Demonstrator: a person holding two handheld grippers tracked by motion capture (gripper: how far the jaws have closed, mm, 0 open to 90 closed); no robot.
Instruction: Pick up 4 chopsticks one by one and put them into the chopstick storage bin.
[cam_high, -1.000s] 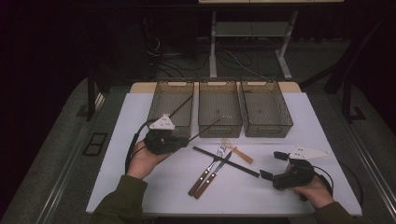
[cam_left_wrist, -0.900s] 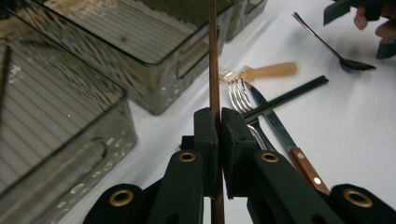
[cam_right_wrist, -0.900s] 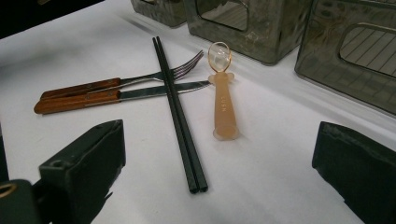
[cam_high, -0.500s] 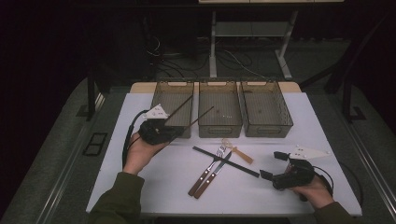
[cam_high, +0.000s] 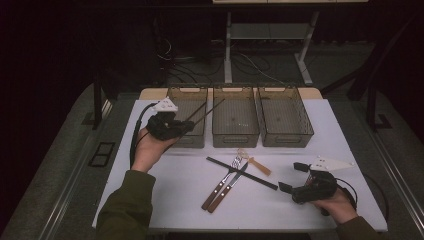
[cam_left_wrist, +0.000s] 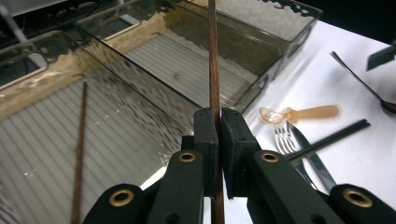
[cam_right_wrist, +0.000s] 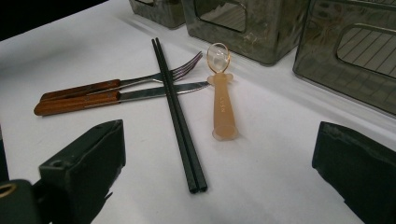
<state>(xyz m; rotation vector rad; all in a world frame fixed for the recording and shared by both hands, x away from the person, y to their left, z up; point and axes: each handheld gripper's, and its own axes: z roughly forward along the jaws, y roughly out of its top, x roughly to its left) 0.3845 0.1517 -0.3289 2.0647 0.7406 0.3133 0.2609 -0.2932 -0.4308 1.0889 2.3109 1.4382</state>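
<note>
Lifted over the left bin's rim (cam_high: 186, 90), left tool (cam_left_wrist: 219, 154) clamps a brown chopstick (cam_left_wrist: 214, 70).

White table (cam_high: 165, 200), 3 bins (cam_high: 235, 135), cutlery (cam_high: 225, 187)

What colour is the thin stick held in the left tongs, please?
Dark reddish-brown: the thin wooden chopstick shows best in the left gripper view.

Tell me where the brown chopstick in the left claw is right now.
In the high view, the brown chopstick sits clamped in the left claw, slanting over the left bin toward the middle bin.
</note>
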